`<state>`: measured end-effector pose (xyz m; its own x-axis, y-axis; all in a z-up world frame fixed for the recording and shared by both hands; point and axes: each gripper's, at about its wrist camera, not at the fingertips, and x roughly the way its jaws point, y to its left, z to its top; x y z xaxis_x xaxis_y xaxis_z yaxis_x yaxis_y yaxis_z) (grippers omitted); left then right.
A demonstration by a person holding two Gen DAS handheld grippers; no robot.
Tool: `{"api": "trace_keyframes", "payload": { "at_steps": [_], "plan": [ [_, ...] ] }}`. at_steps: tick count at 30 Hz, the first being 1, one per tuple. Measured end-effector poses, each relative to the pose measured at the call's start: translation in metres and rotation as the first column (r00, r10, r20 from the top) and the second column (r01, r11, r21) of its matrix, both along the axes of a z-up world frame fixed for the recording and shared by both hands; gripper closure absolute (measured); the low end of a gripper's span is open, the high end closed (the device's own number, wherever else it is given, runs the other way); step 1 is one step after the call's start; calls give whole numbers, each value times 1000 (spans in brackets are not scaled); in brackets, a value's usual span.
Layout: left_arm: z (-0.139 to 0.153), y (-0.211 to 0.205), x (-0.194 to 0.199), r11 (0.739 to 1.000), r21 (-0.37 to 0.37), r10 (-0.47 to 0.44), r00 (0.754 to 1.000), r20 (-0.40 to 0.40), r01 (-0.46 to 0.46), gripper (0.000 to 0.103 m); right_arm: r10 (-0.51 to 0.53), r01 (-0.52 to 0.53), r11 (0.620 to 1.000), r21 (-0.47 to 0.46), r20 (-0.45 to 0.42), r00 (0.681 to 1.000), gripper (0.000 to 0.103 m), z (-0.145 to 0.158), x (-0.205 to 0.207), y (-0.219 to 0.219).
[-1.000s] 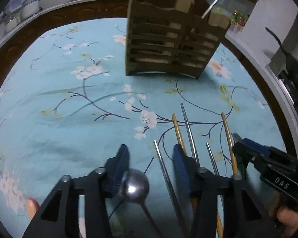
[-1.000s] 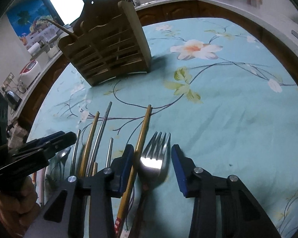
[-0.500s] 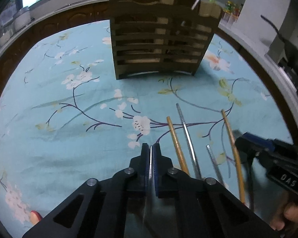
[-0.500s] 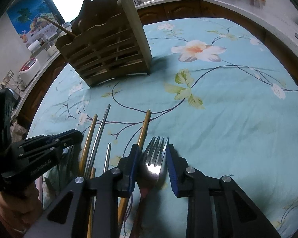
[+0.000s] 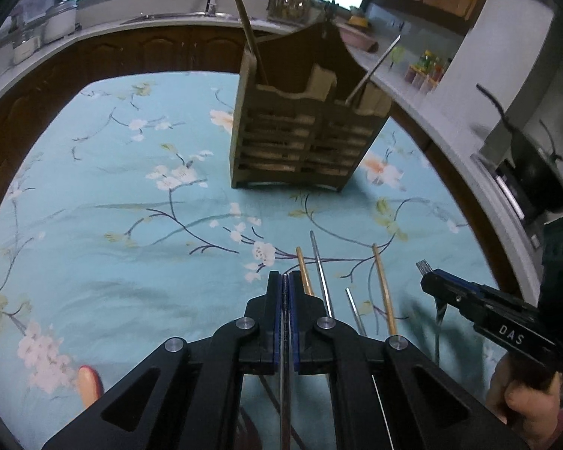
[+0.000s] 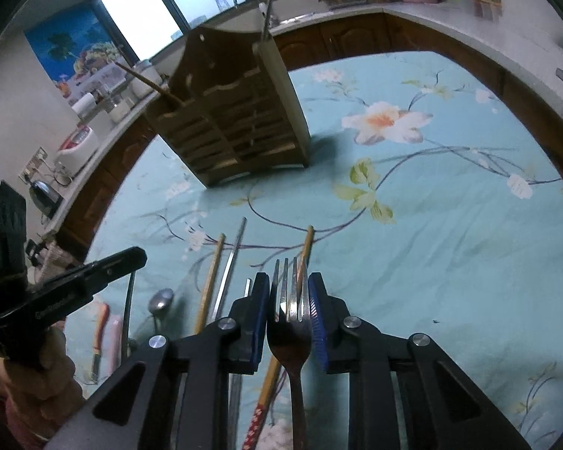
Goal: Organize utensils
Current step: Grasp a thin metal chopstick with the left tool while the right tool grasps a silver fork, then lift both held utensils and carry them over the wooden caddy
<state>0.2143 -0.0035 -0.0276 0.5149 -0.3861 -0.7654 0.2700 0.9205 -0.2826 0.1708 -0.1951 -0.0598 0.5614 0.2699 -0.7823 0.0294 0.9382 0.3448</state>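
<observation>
The left tool [image 5: 285,288] is clamped tight on a thin metal handle [image 5: 284,393]; which utensil it belongs to cannot be told, since the end is hidden under the tool. The right tool [image 6: 289,300] has its jaws closing around the fork [image 6: 289,322], both pads against the sides of its head, tines pointing toward the far edge of the worktop [image 6: 450,255]. The fork's handle is cut off at the frame's lower edge. On the flowered cloth near the worktop's near edge lie two wooden chopsticks [image 5: 383,285], two metal ones [image 5: 321,270], and a small spoon [image 6: 161,300], partly masked by the left tool in the right wrist view. Toward the far edge stands the slatted wooden holder [image 5: 304,138], upright. One wooden chopstick [image 5: 244,26] leans out of its left compartment, one metal chopstick [image 5: 375,69] out of its right.
</observation>
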Motion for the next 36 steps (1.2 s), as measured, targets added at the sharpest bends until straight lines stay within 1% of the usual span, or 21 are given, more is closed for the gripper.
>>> {"api": "trace_keyframes", "payload": {
  "at_steps": [9, 16, 27, 30, 32, 33, 36],
  "plan": [
    [39, 28, -32, 998, -54, 33, 997, 66, -30, 101, -10, 7, 999, 35, 74, 997, 82, 30, -10, 0],
    [63, 47, -58, 995, -84, 56, 992, 114, -46, 101, -10, 5, 999, 49, 109, 994, 82, 44, -18, 2],
    [87, 64, -84, 992, -113, 72, 983, 171, -53, 101, -2, -8, 998, 61, 156, 988, 83, 63, -31, 5],
    [93, 69, -85, 991, -122, 78, 979, 186, -55, 101, -5, -9, 996, 84, 166, 986, 86, 67, -34, 4],
    [97, 72, -86, 990, -130, 81, 978, 194, -56, 101, -6, -10, 996, 90, 175, 984, 91, 71, -35, 4],
    [98, 73, -87, 989, -133, 83, 976, 199, -57, 101, -4, -14, 995, 96, 181, 984, 101, 73, -35, 4],
    [103, 77, -90, 988, -142, 88, 972, 216, -57, 101, -1, -15, 996, 83, 192, 981, 101, 77, -35, 6]
  ]
}}
